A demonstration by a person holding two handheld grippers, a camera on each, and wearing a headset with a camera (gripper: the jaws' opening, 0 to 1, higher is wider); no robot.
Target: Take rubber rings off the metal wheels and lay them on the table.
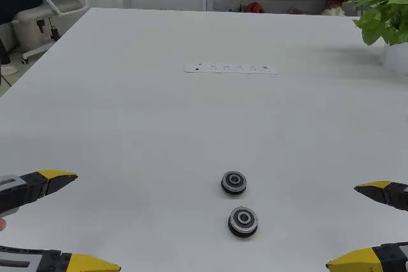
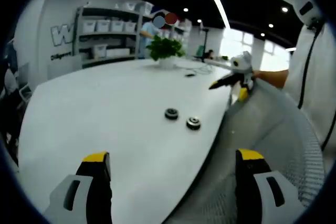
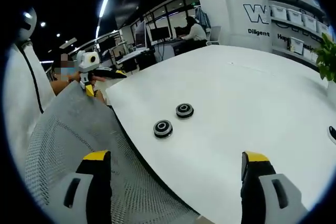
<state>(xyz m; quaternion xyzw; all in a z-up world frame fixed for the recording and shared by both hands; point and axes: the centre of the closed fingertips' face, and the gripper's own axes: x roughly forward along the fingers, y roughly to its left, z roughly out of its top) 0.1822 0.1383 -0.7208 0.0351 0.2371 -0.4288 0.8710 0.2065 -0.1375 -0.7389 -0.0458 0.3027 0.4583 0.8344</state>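
Between the left gripper (image 1: 95, 221) and the right gripper (image 1: 342, 225), two small round metal wheels lie flat on the white table (image 1: 159, 125), close together but not touching. The nearer wheel (image 1: 243, 221) sits roughly level with the jaw tips in the head view, closer to the right gripper than to the left. The farther wheel (image 1: 234, 183) lies just beyond it, slightly towards the left gripper's side. Each wheel has a silver hub and a black rubber ring (image 1: 223, 184) seated around its rim; no ring lies loose on the table. Both grippers hover low over the table's near edge, well apart from the wheels and from each other. The left gripper's yellow-tipped black jaws are spread wide and hold nothing. The right gripper's jaws are spread just as wide, with nothing between them either. From the left gripper view the two wheels appear ahead of its jaws, with the right gripper past them, beyond the table edge. Far ahead of both grippers, a flat white power strip (image 1: 231, 68) lies on the table, and a leafy green plant (image 1: 382, 11) stands at the far corner on the right gripper's side.
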